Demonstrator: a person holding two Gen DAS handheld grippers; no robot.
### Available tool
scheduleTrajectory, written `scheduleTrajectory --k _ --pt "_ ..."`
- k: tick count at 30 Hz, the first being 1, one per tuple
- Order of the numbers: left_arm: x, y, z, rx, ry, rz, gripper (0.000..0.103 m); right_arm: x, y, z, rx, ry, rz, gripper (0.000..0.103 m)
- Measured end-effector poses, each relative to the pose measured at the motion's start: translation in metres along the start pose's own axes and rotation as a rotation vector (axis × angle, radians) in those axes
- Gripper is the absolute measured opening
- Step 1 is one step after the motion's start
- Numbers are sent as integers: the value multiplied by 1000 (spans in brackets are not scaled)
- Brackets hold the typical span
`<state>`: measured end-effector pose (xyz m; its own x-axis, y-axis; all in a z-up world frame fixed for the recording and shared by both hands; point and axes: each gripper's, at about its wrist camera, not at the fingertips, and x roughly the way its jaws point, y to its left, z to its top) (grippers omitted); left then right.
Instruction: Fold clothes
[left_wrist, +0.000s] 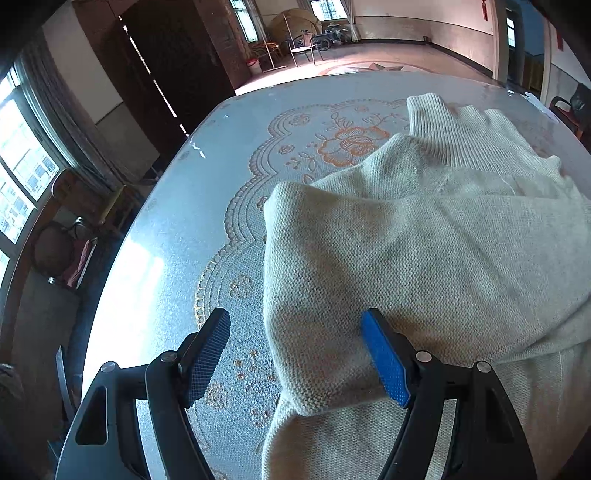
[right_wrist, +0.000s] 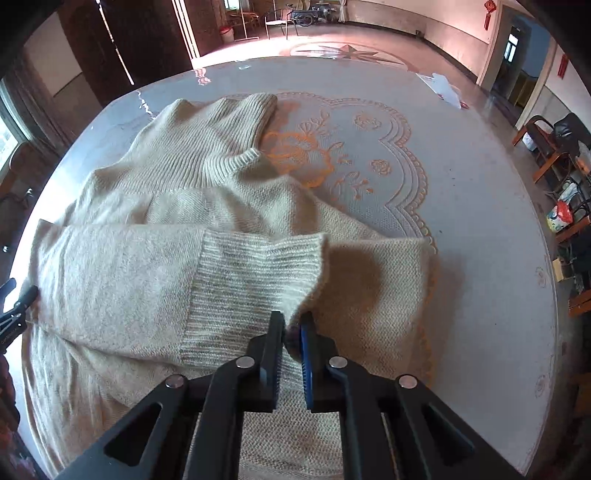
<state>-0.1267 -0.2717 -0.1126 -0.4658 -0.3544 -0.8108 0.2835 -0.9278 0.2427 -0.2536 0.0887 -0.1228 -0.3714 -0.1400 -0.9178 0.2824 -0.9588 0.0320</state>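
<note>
A cream knitted sweater lies on the round table, its ribbed collar at the far side. My left gripper is open, its blue pads on either side of the folded left shoulder edge, not closed on it. In the right wrist view the sweater has one sleeve laid across the body. My right gripper is shut on the sleeve's ribbed cuff, pinching its corner just above the body. The left gripper's tip shows at the sweater's left edge.
The table has a glass top over a lace cloth with an orange flower. A white paper lies at its far right edge. Chairs and bags stand to the right, a dark cabinet beyond the left.
</note>
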Motion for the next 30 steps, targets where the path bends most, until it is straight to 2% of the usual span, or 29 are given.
scheduleTrajectory --k 3,4,6,8,10,12,14,16,19,22,26,30 --pt "-8 4 8 -7 -48 2 75 -27 -5 -1 50 -122 -109 21" --pt "-7 4 12 -4 -54 4 75 -34 0 0 35 -153 -100 25" --pt "-1 1 22 1 -54 3 75 -45 12 1 -11 -207 -80 25" --pt "7 -4 29 19 -53 7 75 -42 36 3 -136 -196 -51 25" --pt "21 -12 33 55 -41 28 75 -27 56 1 -217 -148 -40 25" --pt "32 -17 32 96 -24 41 76 -7 62 -2 -227 -84 -52 25" --pt "33 -19 29 119 -71 62 83 11 60 -5 -201 -19 -65 26" --pt "32 -19 30 156 -70 60 84 14 56 -9 -168 -11 -38 28" --pt "25 -15 43 176 -55 19 84 6 50 0 -183 4 14 28" --pt "18 -13 72 166 -67 -4 84 -10 32 27 -111 -44 125 28" --pt "29 -27 120 179 -15 -69 84 0 8 81 57 16 254 28" --pt "58 -54 164 240 12 -73 84 24 7 127 73 11 242 28"
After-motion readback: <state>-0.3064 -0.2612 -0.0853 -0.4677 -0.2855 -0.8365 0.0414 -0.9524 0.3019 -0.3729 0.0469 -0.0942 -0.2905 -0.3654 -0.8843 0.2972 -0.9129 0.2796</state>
